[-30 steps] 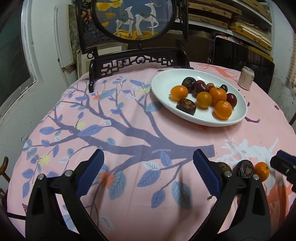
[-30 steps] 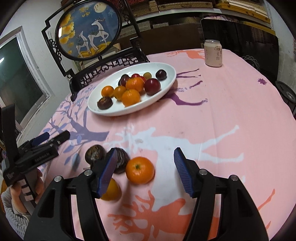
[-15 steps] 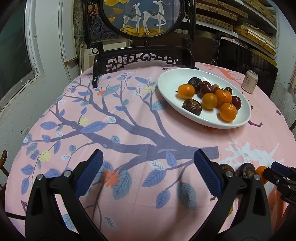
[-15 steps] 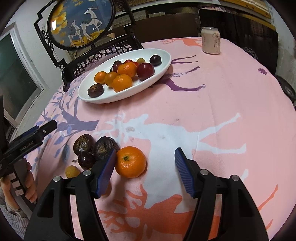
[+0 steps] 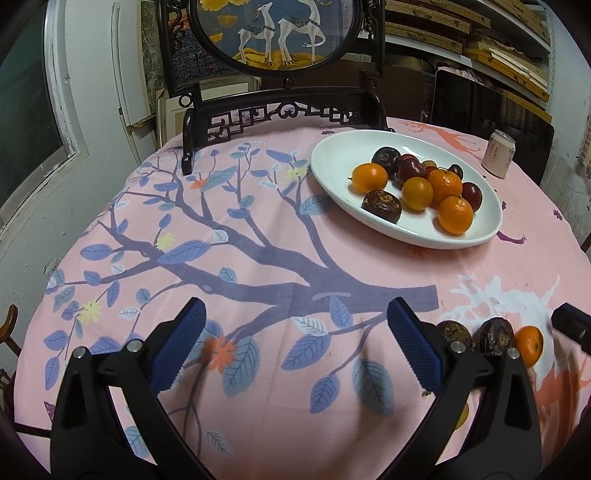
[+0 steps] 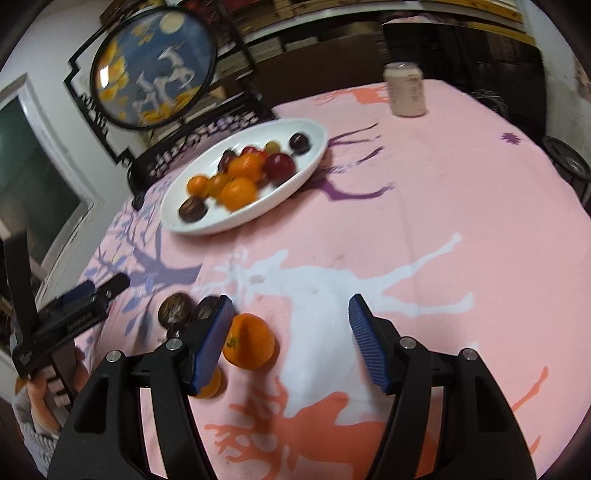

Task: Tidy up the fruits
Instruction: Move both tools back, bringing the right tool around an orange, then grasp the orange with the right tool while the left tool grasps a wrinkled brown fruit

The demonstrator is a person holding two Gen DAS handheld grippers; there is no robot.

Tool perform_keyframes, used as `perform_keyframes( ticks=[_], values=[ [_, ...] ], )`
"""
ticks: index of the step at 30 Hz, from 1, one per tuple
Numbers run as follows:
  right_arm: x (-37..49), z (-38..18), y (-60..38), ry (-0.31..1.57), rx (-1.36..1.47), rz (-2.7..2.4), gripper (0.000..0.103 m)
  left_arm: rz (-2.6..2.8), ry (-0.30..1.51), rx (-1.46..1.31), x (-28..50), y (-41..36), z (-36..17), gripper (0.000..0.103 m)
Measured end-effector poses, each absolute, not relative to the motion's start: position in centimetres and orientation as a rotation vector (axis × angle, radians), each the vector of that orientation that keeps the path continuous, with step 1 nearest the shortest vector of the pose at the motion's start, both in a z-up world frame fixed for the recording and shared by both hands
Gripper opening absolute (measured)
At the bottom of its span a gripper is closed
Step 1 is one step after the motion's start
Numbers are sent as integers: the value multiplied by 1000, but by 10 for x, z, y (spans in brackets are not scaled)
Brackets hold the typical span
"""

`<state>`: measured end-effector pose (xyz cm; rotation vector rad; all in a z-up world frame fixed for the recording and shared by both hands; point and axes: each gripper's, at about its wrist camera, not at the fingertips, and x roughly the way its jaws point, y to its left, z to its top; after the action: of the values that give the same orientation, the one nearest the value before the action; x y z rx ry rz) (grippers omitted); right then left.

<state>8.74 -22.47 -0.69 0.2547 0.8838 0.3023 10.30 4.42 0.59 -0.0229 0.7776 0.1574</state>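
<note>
A white oval plate holds several oranges, plums and dark wrinkled fruits. Loose on the pink cloth lie an orange, two dark wrinkled fruits and a small yellow-orange fruit. My right gripper is open just above the cloth. The loose orange sits between its fingers, close against the left pad and apart from the right one. My left gripper is open over bare cloth, with nothing between its fingers. It also shows at the left of the right wrist view.
A carved dark stand with a round deer picture stands at the table's far edge. A pale drink can stands at the far right. Dark chairs and shelves lie behind the round table. A person's hand and knit sleeve hold the left gripper.
My right gripper has edged towards the loose orange, which now lies between its fingers beside the left pad. The left gripper has stayed put and open.
</note>
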Motion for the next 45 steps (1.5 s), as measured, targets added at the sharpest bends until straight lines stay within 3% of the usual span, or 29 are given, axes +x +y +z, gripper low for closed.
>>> perform_keyframes(
  ticks=[20,26,32,45],
  values=[
    [91,-16,-220,946,243,310,66,-88,834,152,103,-16,-12,101],
    [90,-16,-221,946,251,310,65,129,815,187,110,13,-9,101],
    [88,-12,-221,932,260,324,66,112,807,-25,108,50,2,101],
    [88,-11,-222,932,259,320,66,22,809,184,116,-5,-12,101]
  ],
)
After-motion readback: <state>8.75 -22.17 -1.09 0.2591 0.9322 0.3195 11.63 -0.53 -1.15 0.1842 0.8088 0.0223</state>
